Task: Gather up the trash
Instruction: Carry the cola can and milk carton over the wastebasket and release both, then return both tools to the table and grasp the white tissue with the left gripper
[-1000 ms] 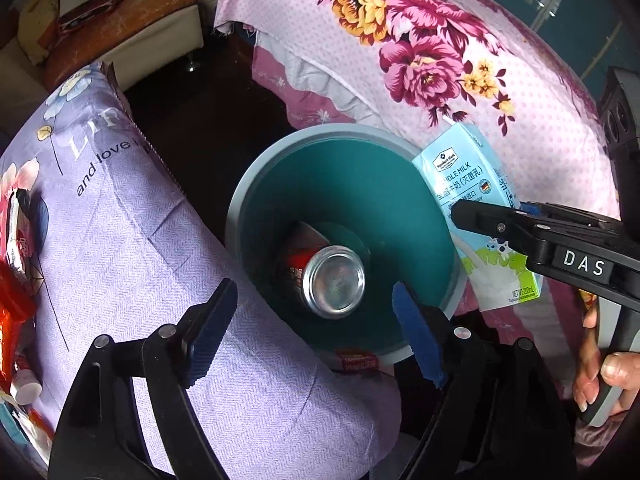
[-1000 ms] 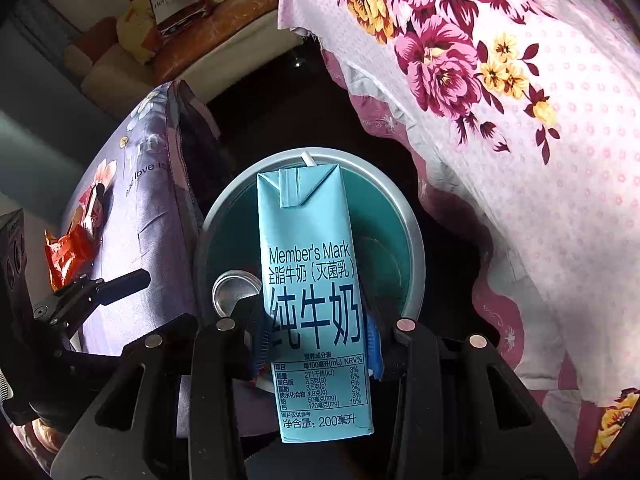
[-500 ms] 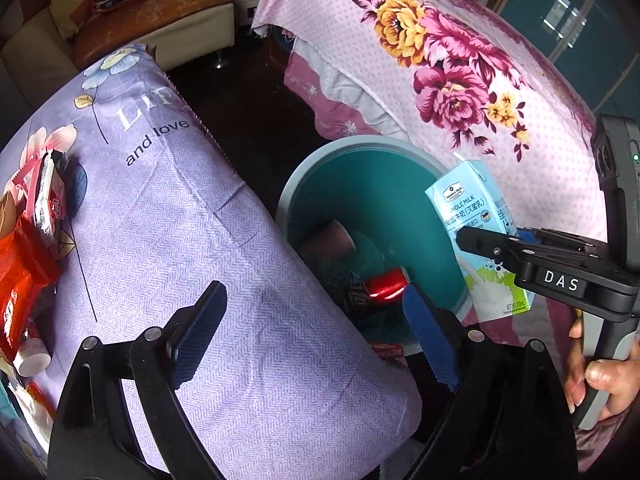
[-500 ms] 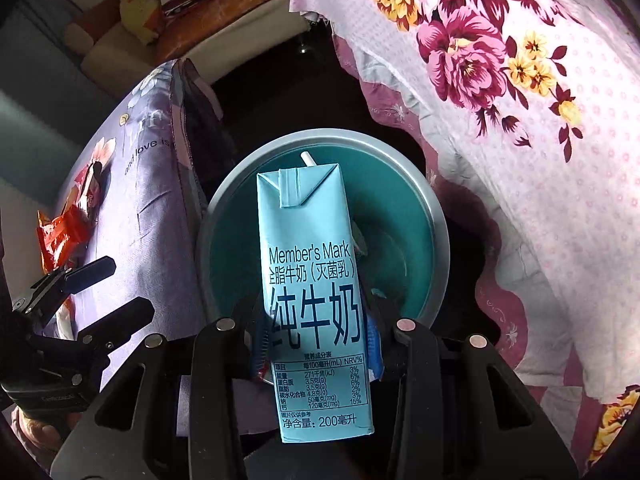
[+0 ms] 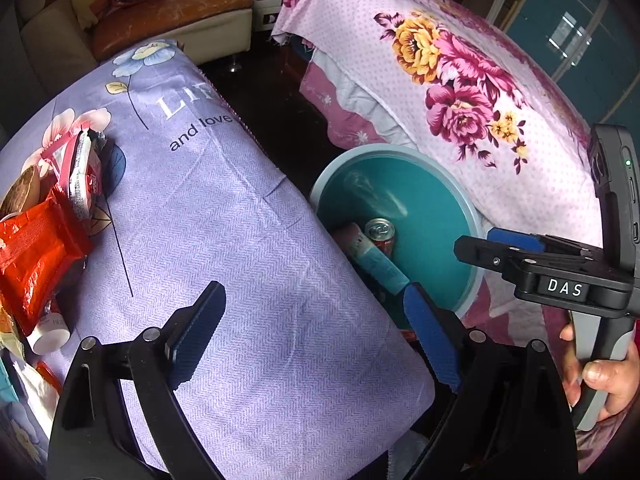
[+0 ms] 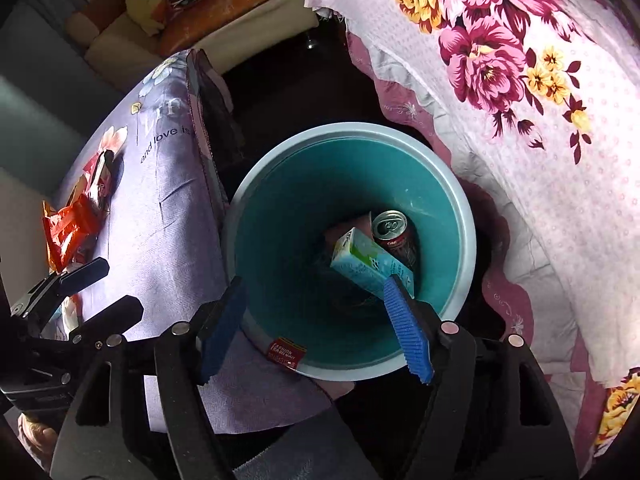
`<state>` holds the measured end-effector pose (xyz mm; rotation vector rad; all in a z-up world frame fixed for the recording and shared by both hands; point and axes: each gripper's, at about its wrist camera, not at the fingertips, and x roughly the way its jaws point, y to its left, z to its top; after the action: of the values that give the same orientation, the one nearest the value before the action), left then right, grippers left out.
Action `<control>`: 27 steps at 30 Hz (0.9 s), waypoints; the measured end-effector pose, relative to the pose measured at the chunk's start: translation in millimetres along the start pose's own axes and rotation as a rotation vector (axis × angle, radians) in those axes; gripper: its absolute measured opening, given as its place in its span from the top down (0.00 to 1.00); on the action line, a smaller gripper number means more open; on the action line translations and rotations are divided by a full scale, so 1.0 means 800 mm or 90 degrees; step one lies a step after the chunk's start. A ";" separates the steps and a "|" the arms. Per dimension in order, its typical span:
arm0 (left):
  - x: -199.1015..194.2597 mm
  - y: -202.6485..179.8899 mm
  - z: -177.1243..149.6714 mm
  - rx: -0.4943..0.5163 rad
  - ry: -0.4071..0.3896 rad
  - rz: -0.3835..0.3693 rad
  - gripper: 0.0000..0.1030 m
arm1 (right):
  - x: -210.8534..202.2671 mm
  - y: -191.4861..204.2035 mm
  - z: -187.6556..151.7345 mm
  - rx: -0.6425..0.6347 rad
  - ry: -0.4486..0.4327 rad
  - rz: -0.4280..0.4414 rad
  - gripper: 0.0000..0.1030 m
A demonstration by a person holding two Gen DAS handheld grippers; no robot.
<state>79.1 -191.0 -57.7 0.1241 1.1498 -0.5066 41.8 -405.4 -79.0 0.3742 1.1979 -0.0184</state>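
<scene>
**Carton in the bin, both grippers empty**

Left wrist: left gripper [image 5: 316, 330] gapes wide, holding nothing, above the purple cloth [image 5: 224, 240]; wrappers [image 5: 36, 240] lie there.

Right wrist: right gripper [image 6: 316, 328] spread wide, empty, over the bin [image 6: 456, 208]; milk carton [image 6: 366, 262] inside beside the can [image 6: 394, 236], apparently leaning.

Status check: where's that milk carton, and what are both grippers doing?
Right gripper open, above the round teal trash bin. Light-blue milk carton inside, beside the red soda can. Left gripper open, empty. Nothing blocking the bin's mouth.

I note both tongs, left [image 5: 316, 334] and right [image 6: 316, 328], are black-framed with ribbed blue pads [image 6: 408, 334] and silver rivets. The right unit carries a white "DAS" label [image 5: 565, 288]; bare-skinned fingers [image 5: 608, 380] grip its grey handle.
</scene>
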 end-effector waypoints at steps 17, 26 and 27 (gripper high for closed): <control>-0.068 0.125 -0.056 -0.117 -0.034 0.023 0.12 | 0.008 0.123 -0.012 -0.089 0.031 0.014 0.26; -0.113 0.206 -0.114 -0.184 -0.056 0.063 0.12 | 0.020 0.213 -0.034 -0.172 0.060 0.024 0.21; -0.116 0.214 -0.121 -0.192 -0.058 0.069 0.12 | 0.020 0.222 -0.038 -0.182 0.062 0.024 0.21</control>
<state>45.2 23.5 -42.1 -0.0971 1.1105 -0.2362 57.8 -226.8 -54.7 0.1478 1.2688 0.2046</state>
